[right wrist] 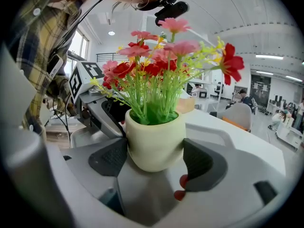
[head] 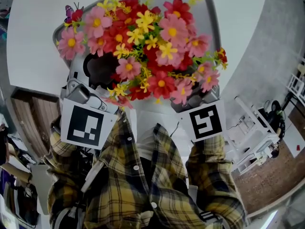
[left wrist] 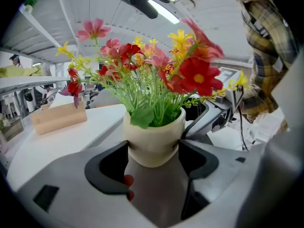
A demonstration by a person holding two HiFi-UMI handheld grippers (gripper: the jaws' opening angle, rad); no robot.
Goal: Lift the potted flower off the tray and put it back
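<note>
The potted flower (head: 143, 46), a cream pot (left wrist: 153, 137) with red, pink and yellow blooms, fills the upper head view over the grey tray (head: 210, 18). My left gripper (left wrist: 154, 151) has its dark pads pressed on both sides of the pot. My right gripper (right wrist: 156, 156) clamps the same pot (right wrist: 154, 144) from the opposite side. In the head view the left gripper (head: 88, 94) and the right gripper (head: 200, 99) sit under the bouquet, fingertips hidden by flowers. I cannot tell whether the pot's base touches the tray.
The tray lies on a white round table (head: 38, 32). A wooden block (left wrist: 59, 118) stands on the table beyond the tray. Red petals (left wrist: 128, 186) lie on the tray by the pot. A white frame (head: 257, 132) stands on the floor at right.
</note>
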